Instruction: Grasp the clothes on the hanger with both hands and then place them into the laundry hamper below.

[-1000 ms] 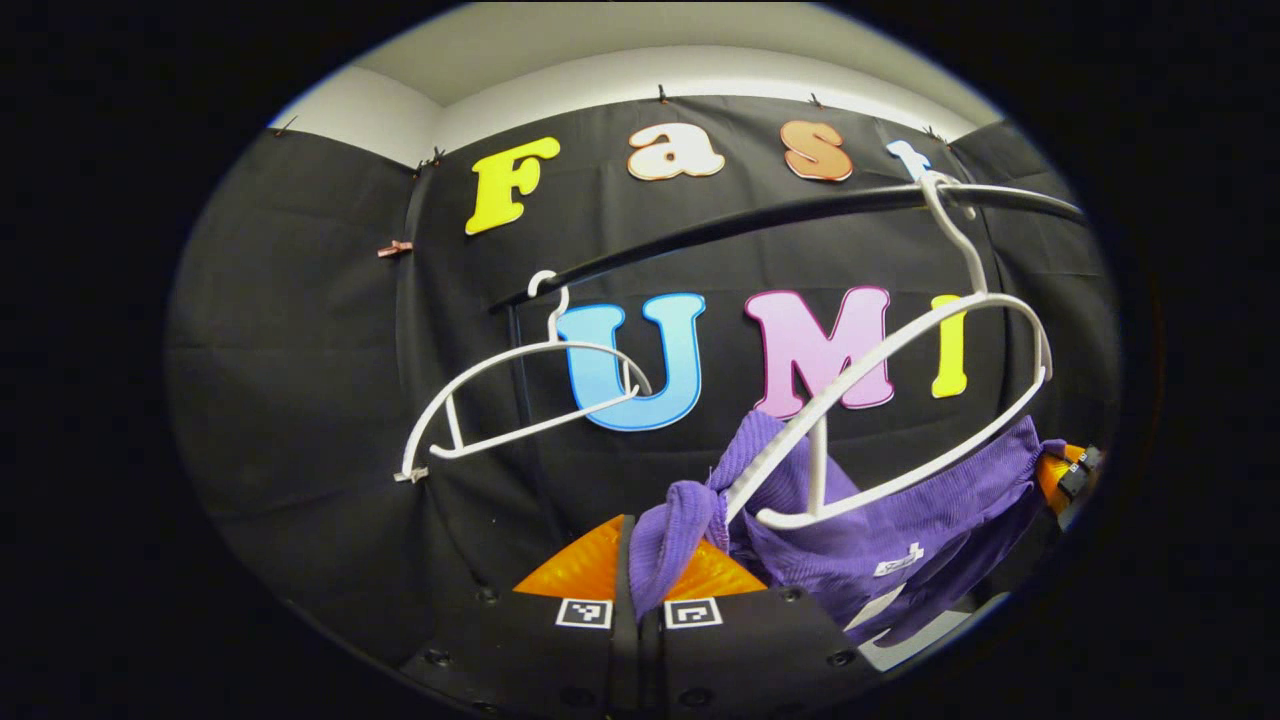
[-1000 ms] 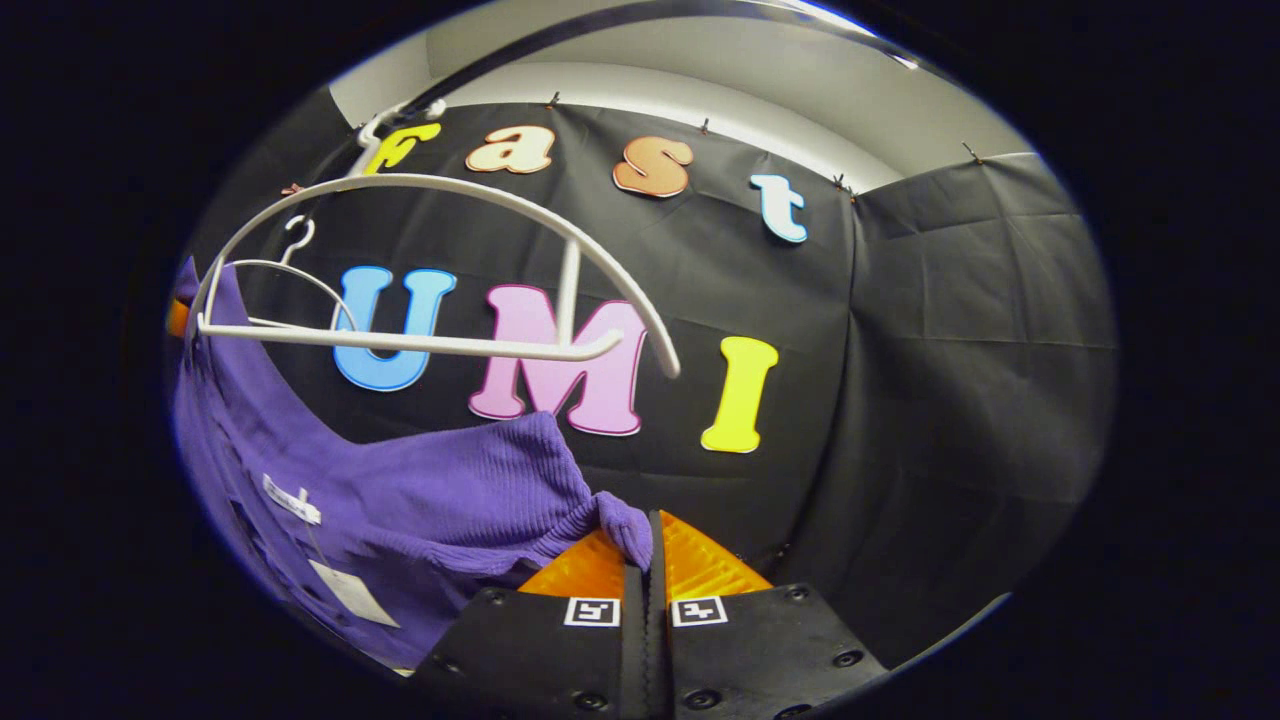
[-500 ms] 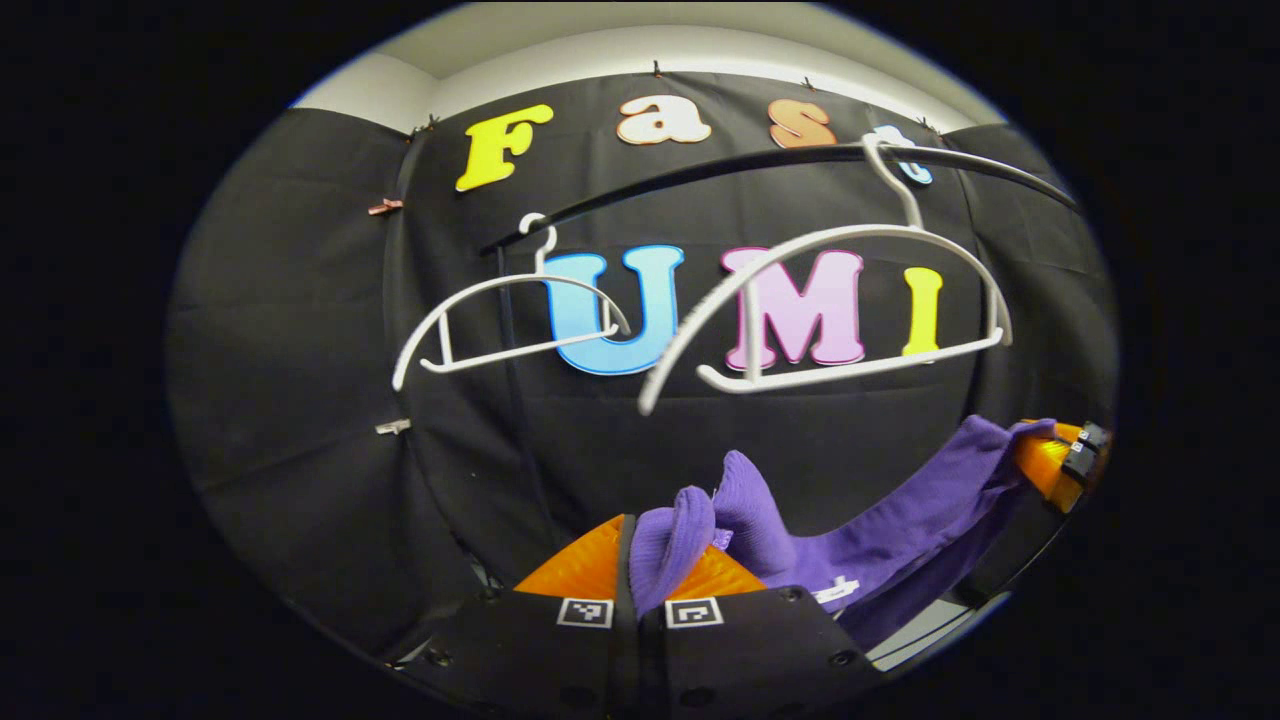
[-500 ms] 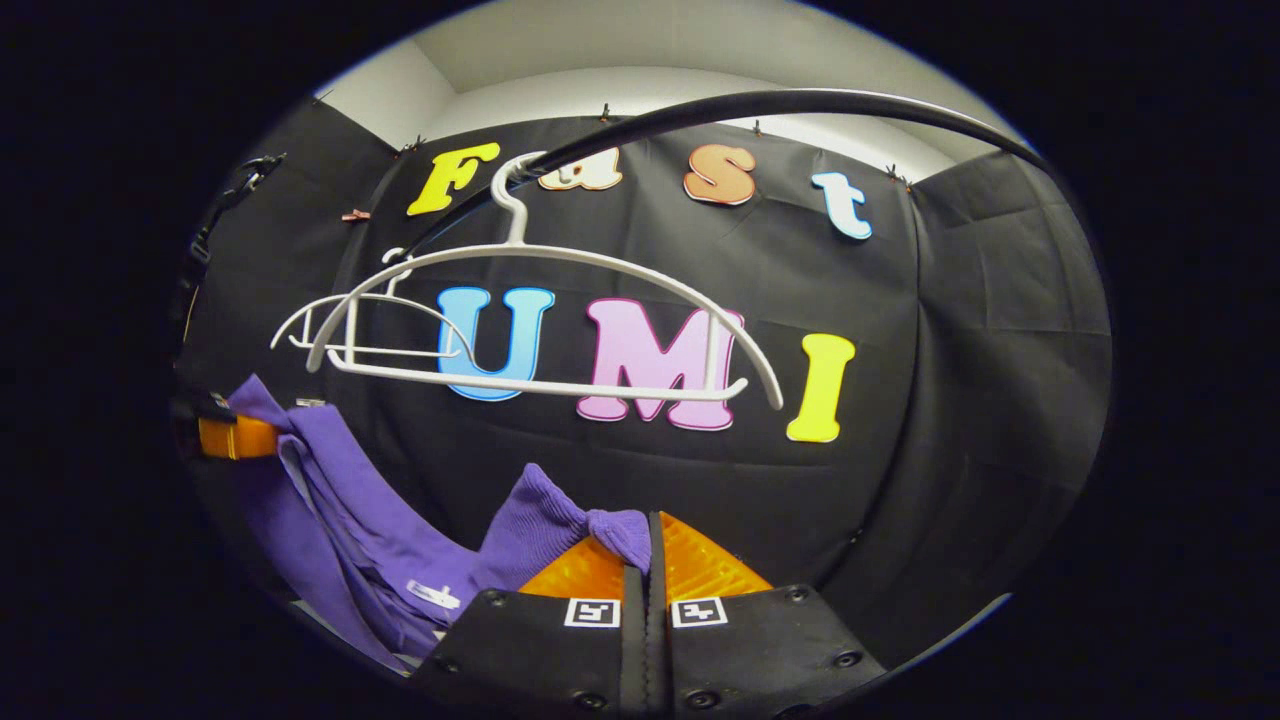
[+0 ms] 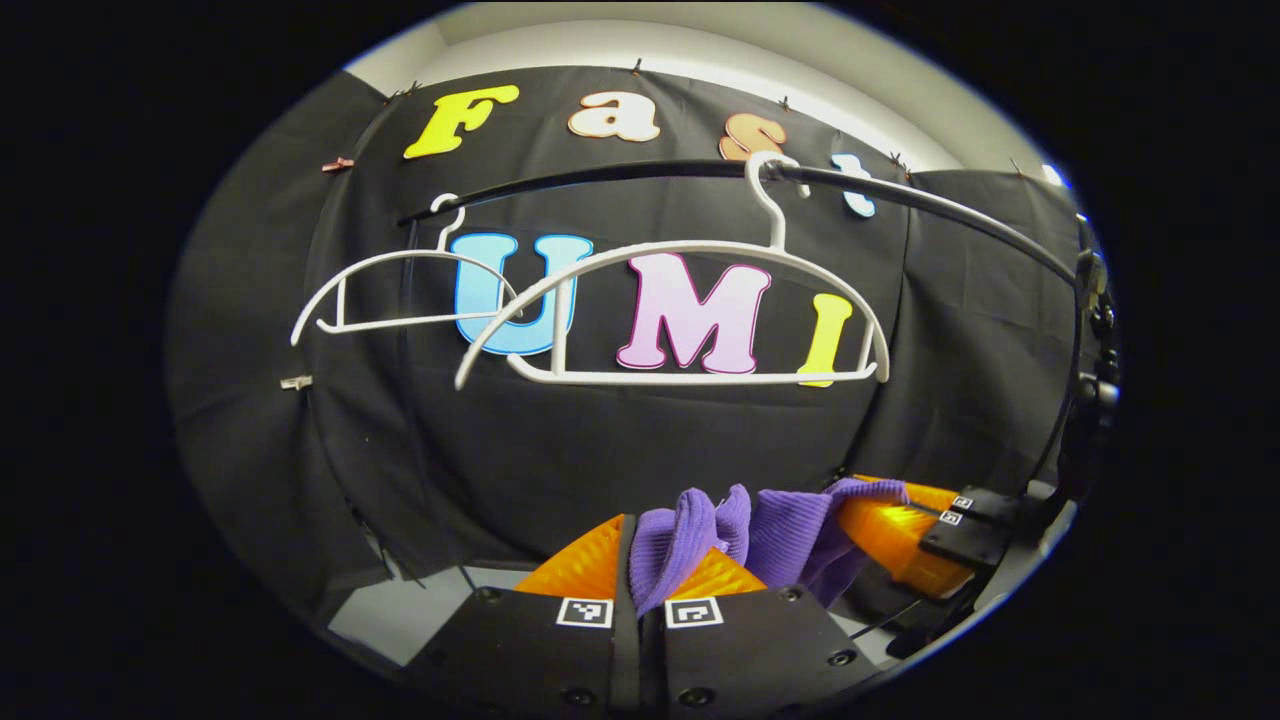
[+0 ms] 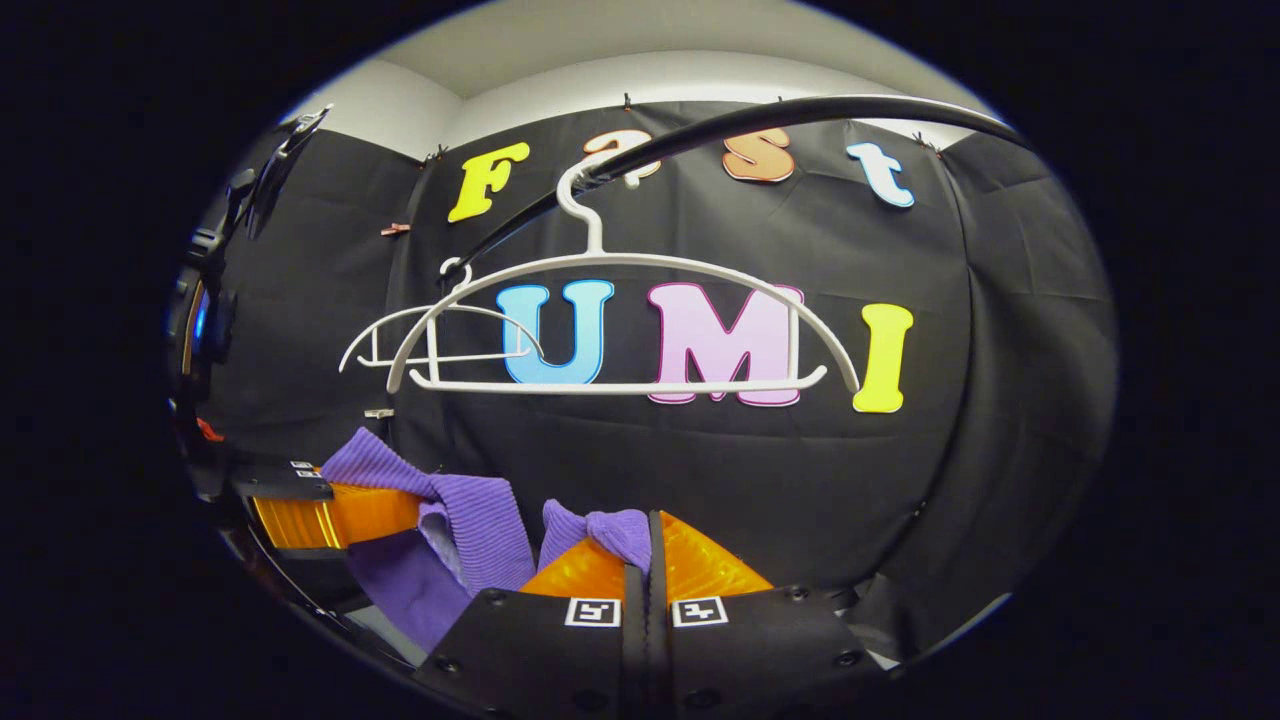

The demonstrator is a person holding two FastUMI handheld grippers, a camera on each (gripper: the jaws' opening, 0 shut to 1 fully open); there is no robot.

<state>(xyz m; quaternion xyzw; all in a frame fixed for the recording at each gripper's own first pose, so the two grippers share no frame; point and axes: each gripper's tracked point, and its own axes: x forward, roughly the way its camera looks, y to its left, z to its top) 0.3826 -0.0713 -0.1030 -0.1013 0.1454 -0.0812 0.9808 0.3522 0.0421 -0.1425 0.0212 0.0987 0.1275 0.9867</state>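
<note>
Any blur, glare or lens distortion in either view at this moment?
Left gripper view: sharp, fisheye bows the rail and near hanger. Right gripper view: also sharp, the rail curves strongly; mild sheen on the orange fingers pinching the purple garment.

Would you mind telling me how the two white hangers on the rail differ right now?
In the left gripper view, the near hanger looks larger and hangs farther right on the rail; the far hanger looks smaller and hangs near the rail's left end. Both are white, bare and hooked on.

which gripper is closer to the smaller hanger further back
Left, probably: left gripper sits below and right of that hanger; right gripper is farther right.
</note>
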